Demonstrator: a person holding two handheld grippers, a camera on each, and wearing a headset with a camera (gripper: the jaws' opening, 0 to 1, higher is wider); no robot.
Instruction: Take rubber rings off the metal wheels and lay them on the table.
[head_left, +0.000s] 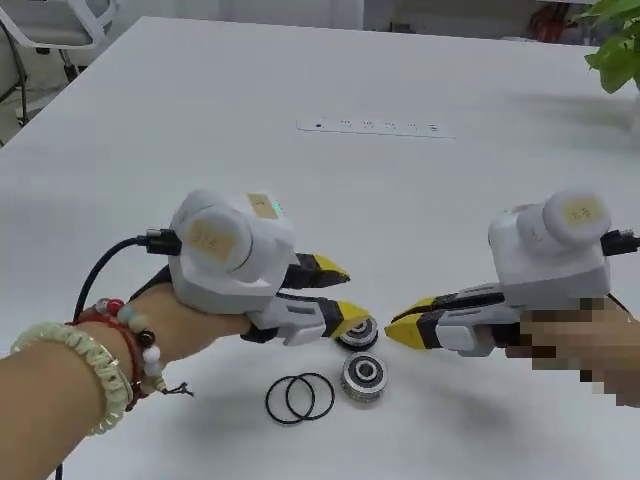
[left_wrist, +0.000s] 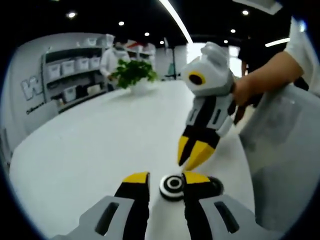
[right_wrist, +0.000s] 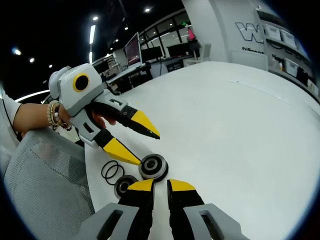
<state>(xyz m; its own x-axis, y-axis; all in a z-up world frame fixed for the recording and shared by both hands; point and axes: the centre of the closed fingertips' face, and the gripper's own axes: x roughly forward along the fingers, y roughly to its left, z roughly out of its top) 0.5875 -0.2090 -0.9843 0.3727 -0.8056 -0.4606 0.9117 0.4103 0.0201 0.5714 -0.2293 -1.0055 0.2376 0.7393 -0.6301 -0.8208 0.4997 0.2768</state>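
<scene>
Left tongs (head_left: 349, 293) are open, jaws spread wide and gripping nothing. The tip of the jaw nearer the person sits against the rim of a wheel (head_left: 357, 333), which lies flat on the white counter (head_left: 200, 120). In the left gripper view this wheel sits low in the gap between the two yellow tips, tight to one jaw and clear of the other. Right tongs (head_left: 402, 331) point at the left tongs from the far side of the same wheel. Their jaws are drawn together with nothing between them, tips just beside the wheel; contact cannot be told. A second wheel (head_left: 363, 377) lies flat just beside the first, on the person's side of both tongs and touching neither. Two black rings (head_left: 300, 397) lie overlapping on the counter next to the second wheel, below the left tongs' body and apart from both pairs of tips. The first wheel shows a dark rim; whether a ring is on it cannot be told. The second wheel looks like bare metal with a dark centre. The left hand (head_left: 185, 320) wraps the left tongs' housing, with bead bracelets (head_left: 110, 355) at the wrist. A power strip (head_left: 375, 126) lies well beyond both tongs. A plant (head_left: 615, 45) stands at the far corner on the right tongs' side.
</scene>
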